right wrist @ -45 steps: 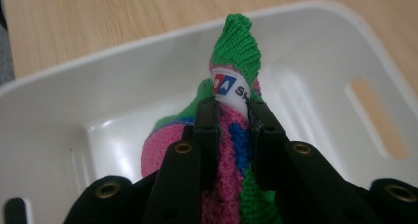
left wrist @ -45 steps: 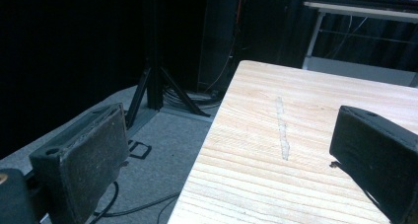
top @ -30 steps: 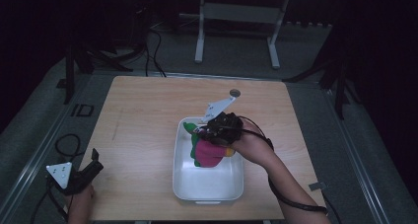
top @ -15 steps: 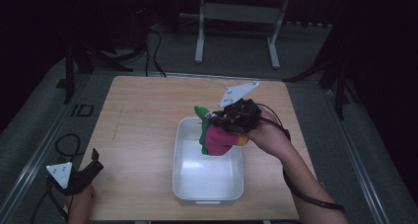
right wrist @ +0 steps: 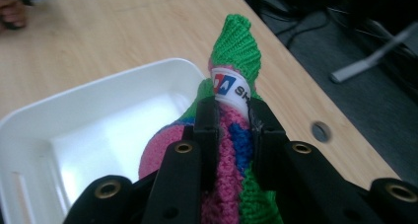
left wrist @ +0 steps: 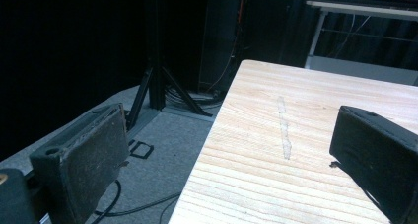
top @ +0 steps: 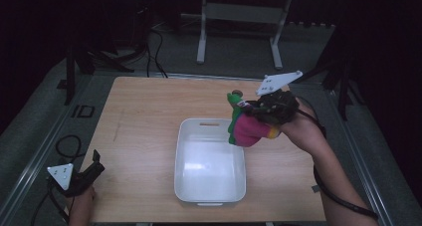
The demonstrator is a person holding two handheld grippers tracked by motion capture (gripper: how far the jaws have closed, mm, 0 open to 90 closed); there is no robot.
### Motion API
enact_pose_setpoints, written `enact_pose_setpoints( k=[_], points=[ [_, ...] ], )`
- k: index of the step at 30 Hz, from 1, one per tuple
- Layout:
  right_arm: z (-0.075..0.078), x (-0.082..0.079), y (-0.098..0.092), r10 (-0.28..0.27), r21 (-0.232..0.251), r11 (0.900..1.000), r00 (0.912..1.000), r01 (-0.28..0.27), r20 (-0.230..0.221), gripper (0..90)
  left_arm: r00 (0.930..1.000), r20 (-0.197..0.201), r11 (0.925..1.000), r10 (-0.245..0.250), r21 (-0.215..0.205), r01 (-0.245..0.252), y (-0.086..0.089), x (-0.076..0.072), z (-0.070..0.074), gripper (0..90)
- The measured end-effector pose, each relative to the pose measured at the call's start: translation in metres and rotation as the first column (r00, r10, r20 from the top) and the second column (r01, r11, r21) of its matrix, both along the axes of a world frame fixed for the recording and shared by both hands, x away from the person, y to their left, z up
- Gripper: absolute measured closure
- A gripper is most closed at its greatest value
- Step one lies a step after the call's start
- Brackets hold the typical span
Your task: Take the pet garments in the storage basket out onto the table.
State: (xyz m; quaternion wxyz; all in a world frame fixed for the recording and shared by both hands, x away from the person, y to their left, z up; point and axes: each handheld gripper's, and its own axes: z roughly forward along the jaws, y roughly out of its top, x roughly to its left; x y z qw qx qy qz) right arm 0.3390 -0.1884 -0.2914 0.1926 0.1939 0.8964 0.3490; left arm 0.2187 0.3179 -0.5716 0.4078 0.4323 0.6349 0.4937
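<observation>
My right gripper [top: 251, 112] is shut on a knitted toy [top: 247, 127] in pink, green and blue, held in the air over the right rim of a white tub [top: 185, 186]. In the right gripper view the jaws pinch the knitted toy [right wrist: 231, 81] just below its white label, with the white tub [right wrist: 64, 105] to the left. My left gripper [top: 94, 169] rests at the table's near left corner, open. In the left gripper view my left gripper [left wrist: 231, 160] holds nothing, with bare table wood between its jaws.
The wooden table [top: 144, 116] has a small round hole [right wrist: 320, 131] near its far edge. A metal stand [top: 239, 17] and cables lie on the grey floor beyond. A tripod [left wrist: 155, 81] stands off the table's left side.
My right gripper has lifted the knitted toy out of the tub and carried it up and to the right. The left gripper has stayed put.
</observation>
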Motion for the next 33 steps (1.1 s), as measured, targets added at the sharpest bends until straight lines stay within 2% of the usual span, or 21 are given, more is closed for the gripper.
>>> enact_pose_setpoints(
  k=[5,6,8,9,12,19,22,28,30,33],
  points=[
    [-0.001,0.003,-0.016,-0.034,0.002,0.999,0.9994,0.034,0.001,77.3,1.0000,0.002,1.0000,0.001,-0.003,-0.001,0.000,0.000,0.000,1.8],
    [-0.004,0.005,-0.029,-0.064,-0.001,0.998,0.9979,0.064,-0.005,77.2,1.0000,0.003,1.0000,0.000,-0.003,0.000,0.000,0.000,0.000,1.9],
    [-0.005,0.006,-0.033,-0.070,0.002,0.998,0.9975,0.070,-0.007,77.2,1.0000,0.003,1.0000,0.000,-0.003,0.000,0.000,0.000,0.000,1.9],
    [-0.009,0.008,-0.044,-0.095,-0.003,0.995,0.9954,0.095,-0.013,77.2,1.0000,0.004,1.0000,0.000,-0.001,0.000,0.000,0.000,0.000,1.8],
    [-0.015,0.010,-0.058,-0.127,0.002,0.992,0.9915,0.127,-0.026,77.2,1.0000,0.003,1.0000,-0.001,-0.001,0.001,0.000,0.000,0.000,1.9],
    [-0.042,0.025,-0.084,-0.196,0.009,0.980,0.9780,0.197,-0.072,77.1,1.0000,0.003,1.0000,0.001,-0.001,-0.001,0.000,0.000,0.000,1.9],
    [-0.049,0.030,-0.088,-0.204,0.021,0.978,0.9751,0.206,-0.087,77.1,1.0000,0.003,1.0000,0.001,0.000,-0.001,0.000,0.000,0.000,1.8],
    [-0.075,0.046,-0.093,-0.239,0.025,0.970,0.9653,0.243,-0.106,77.1,1.0000,0.001,1.0000,0.000,0.001,0.000,0.000,0.000,0.000,1.9],
    [-0.087,0.051,-0.091,-0.254,0.010,0.967,0.9616,0.256,-0.105,77.0,1.0000,0.002,1.0000,0.000,0.003,0.000,0.000,0.000,0.000,1.8],
    [-0.104,0.057,-0.089,-0.256,0.013,0.966,0.9598,0.259,-0.114,77.0,1.0000,0.001,1.0000,0.002,0.003,-0.002,0.000,0.000,0.000,1.9]
  ],
)
